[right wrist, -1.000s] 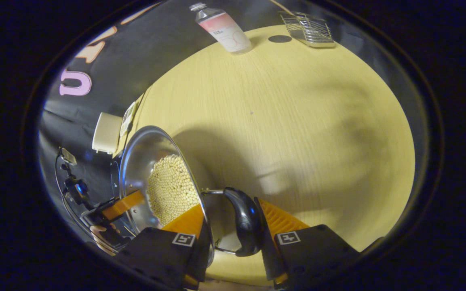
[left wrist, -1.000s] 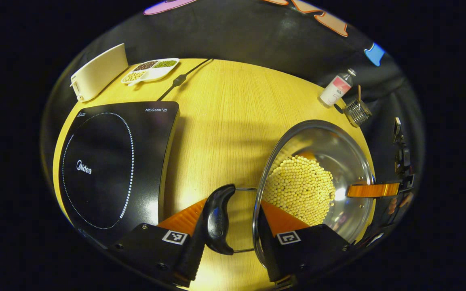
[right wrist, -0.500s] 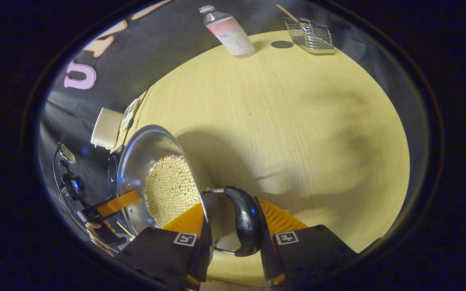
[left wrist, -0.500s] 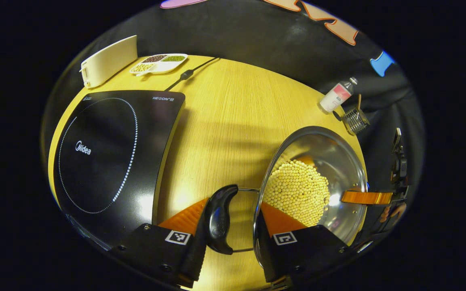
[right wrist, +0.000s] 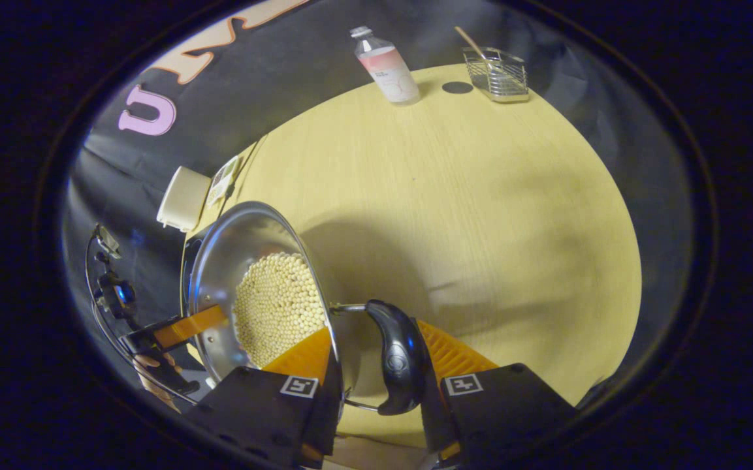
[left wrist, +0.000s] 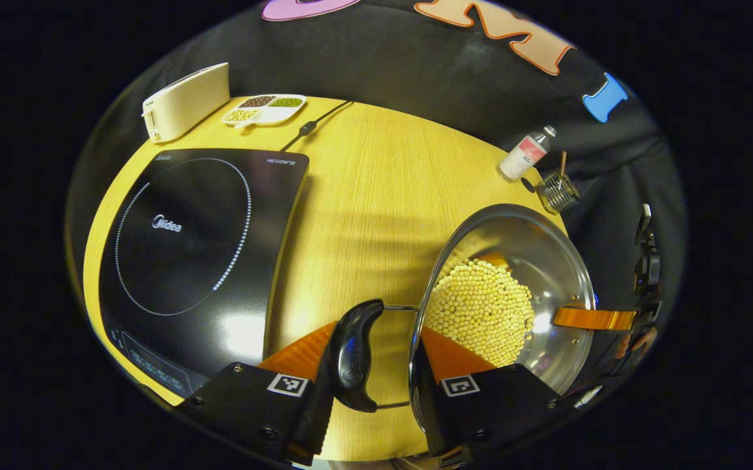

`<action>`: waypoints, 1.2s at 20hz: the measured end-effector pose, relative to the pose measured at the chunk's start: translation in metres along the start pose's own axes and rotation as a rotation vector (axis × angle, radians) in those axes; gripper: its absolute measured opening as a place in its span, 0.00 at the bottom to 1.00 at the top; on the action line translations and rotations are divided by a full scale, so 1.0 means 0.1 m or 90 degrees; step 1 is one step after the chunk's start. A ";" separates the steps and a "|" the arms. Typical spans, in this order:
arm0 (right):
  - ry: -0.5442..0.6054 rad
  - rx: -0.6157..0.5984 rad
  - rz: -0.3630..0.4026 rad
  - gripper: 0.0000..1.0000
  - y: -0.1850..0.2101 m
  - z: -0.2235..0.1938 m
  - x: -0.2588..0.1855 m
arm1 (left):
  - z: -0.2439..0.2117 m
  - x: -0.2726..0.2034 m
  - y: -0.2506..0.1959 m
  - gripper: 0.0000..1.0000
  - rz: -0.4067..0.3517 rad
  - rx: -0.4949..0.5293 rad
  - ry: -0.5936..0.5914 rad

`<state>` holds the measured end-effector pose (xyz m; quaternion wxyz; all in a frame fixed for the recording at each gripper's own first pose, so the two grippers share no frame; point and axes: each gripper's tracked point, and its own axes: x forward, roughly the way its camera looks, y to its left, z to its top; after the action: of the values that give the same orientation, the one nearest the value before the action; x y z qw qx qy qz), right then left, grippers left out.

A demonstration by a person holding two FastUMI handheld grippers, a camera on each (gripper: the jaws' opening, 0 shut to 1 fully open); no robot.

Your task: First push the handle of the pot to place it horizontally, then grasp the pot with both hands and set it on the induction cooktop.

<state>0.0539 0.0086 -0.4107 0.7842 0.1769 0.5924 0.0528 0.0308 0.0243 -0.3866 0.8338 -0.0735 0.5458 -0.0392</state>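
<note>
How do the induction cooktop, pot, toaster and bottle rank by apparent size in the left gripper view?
1. Induction cooktop
2. Pot, though it is nearer the camera, so this gap is unsure
3. Toaster
4. Bottle

left claw [left wrist: 376,346] clamped, right claw [right wrist: 368,349] clamped, 2 fingers each

Steel pot [left wrist: 546,261] of pale beans [left wrist: 480,310], black side handles [left wrist: 352,356] horizontal, right of the black induction cooktop [left wrist: 187,254] lying flat.
</note>
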 end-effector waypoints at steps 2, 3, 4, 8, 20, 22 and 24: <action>0.003 0.007 0.010 0.55 0.11 -0.10 -0.06 | 0.01 -0.16 0.07 0.59 0.008 0.012 -0.006; 0.004 0.008 0.014 0.55 0.17 -0.15 -0.09 | 0.02 -0.22 0.11 0.62 0.011 0.016 -0.010; 0.001 0.008 0.016 0.55 0.23 -0.19 -0.11 | 0.01 -0.30 0.15 0.60 0.013 0.019 -0.011; -0.017 0.000 0.014 0.55 0.52 -0.32 -0.21 | 0.00 -0.53 0.37 0.59 0.010 0.015 -0.015; -0.041 0.026 0.005 0.49 1.97 -0.77 0.02 | 0.34 -1.06 1.73 0.59 0.002 0.058 -0.038; -0.045 0.026 0.008 0.49 2.22 -0.82 0.12 | 0.40 -1.10 1.98 0.59 0.003 0.063 -0.045; -0.051 0.022 0.007 0.49 2.42 -0.83 0.25 | 0.48 -1.11 2.20 0.59 0.006 0.075 -0.055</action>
<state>0.0134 0.2587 -0.3704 0.8037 0.1956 0.5606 0.0401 0.0266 0.2612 -0.3035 0.8596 -0.0231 0.5064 -0.0639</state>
